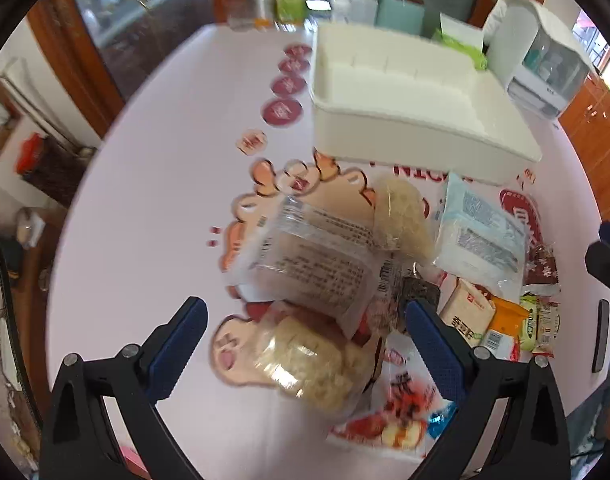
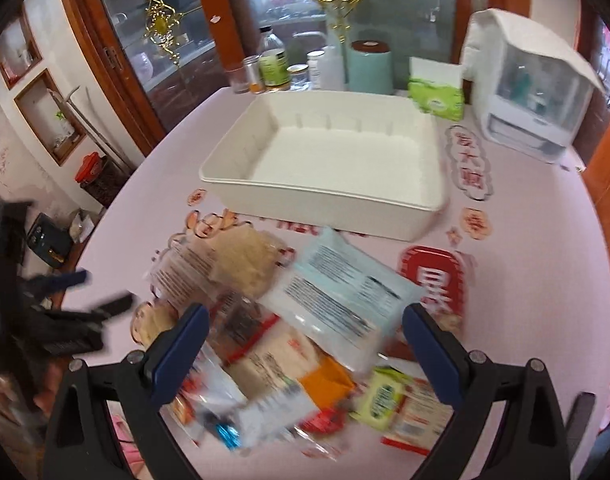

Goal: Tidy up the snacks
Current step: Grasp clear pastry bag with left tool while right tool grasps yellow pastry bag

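A pile of snack packets lies on the pink patterned table in front of a white bin point(image 1: 417, 140) point(image 2: 325, 196) that has nothing in it. My left gripper point(image 1: 305, 306) is open and hovers over a clear-wrapped pastry packet point(image 1: 317, 264) and a fluffy yellow snack point(image 1: 305, 360). My right gripper point(image 2: 305, 310) is open above a light-blue packet point(image 2: 345, 292) point(image 1: 481, 232), an orange packet point(image 2: 325, 380) and a small green packet point(image 2: 381, 396). The left gripper point(image 2: 93, 292) shows blurred at the left of the right wrist view. Neither gripper holds anything.
Behind the bin stand a green tissue pack point(image 2: 437, 100), a white countertop appliance point(image 2: 533, 92), a teal canister point(image 2: 369, 68) and several bottles point(image 2: 273, 64). The table's rounded edge point(image 1: 77, 240) drops off on the left beside wooden cabinets.
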`<state>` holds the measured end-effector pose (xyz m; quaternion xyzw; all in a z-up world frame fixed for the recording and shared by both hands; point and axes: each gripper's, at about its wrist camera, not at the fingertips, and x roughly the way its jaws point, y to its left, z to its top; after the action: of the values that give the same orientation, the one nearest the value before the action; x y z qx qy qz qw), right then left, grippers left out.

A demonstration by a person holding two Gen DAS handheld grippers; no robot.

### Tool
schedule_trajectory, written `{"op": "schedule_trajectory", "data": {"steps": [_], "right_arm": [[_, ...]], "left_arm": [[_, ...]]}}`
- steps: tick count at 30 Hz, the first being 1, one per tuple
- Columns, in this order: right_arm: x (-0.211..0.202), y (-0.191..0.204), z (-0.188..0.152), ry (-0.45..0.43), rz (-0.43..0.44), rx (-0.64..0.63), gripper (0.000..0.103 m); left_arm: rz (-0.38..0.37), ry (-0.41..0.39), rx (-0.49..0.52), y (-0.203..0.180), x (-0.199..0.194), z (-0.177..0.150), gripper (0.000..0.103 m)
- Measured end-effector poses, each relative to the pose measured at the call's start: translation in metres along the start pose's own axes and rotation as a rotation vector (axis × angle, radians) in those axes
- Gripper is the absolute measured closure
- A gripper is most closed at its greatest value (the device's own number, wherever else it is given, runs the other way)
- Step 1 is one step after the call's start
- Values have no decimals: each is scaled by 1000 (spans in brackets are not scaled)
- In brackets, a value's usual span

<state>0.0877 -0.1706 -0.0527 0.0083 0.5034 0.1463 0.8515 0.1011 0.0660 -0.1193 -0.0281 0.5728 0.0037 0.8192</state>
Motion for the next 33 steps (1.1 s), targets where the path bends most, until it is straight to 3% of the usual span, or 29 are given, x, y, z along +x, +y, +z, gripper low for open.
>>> {"op": "schedule_trajectory", "data": {"steps": [3,11,13,22,27,33], "right_arm": [[28,16,14,36,37,22,5],[104,35,33,145,52,125,5],[119,36,36,167,53,153,5],[170,50,47,232,21,180,7],[196,47,44,311,24,224,24],[203,50,43,314,-8,220,38]], "left_arm": [[-34,31,31,-3,30,6,4],[-34,52,77,-4,82,14,4],[-49,57,72,1,89,16,0],[-140,82,27,20,108,34,0],[-175,102,25,26,113,43,0],[-160,97,40,17,124,46,0]]}}
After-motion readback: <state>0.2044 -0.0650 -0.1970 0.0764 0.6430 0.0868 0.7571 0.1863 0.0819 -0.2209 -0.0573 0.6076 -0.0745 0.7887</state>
